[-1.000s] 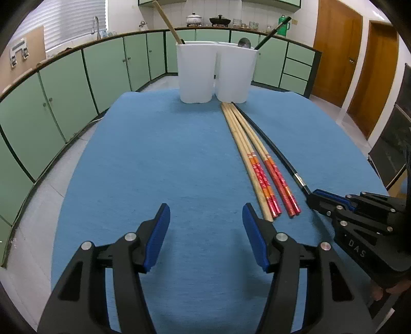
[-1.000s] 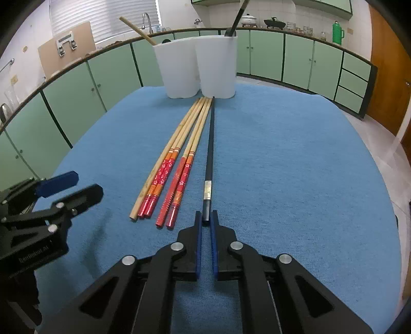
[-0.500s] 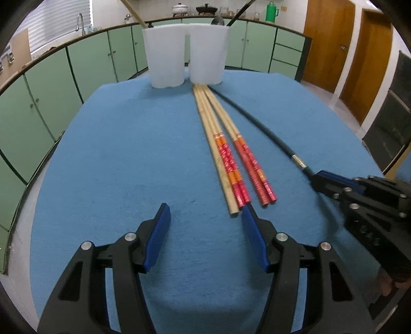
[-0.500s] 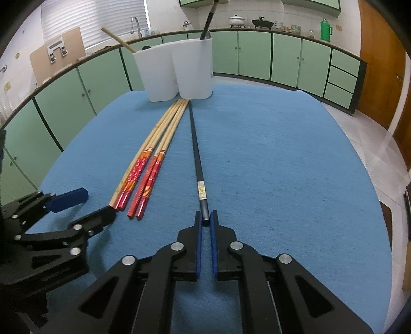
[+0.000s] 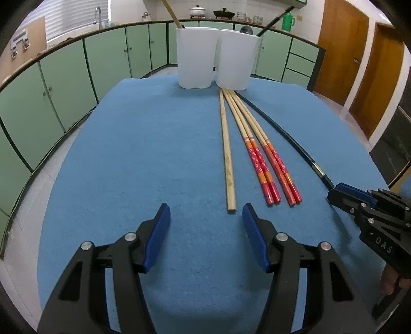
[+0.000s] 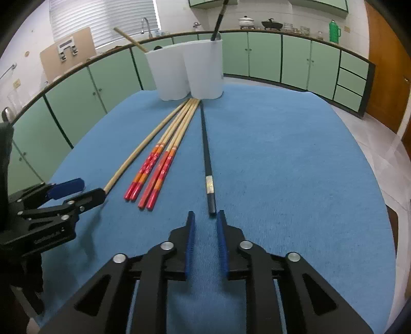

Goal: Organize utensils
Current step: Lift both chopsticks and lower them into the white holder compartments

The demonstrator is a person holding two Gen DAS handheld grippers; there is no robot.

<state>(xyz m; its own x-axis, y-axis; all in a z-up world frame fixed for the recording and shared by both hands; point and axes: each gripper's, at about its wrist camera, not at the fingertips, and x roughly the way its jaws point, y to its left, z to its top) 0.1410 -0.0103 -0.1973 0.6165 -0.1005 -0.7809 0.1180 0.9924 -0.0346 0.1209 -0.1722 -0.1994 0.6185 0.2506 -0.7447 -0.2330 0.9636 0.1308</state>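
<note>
Both fisheye cameras ride low and close over the blue cloth, angled downward and facing the two white holders at its far end. The left one looks from left of the chopsticks, the right from their right. Both share cloth, holders, chopsticks and green cabinets.

Even indoor light fills both wrist views, with daylight glowing through the slatted window blinds at upper left. The blue tablecloth is evenly lit; soft shadows pool on it under the left gripper and right gripper. Fisheye distortion bends the green cabinets into arcs, and black vignetting rings every corner. The centre of the cloth is sharp, its near edge slightly soft.
</note>
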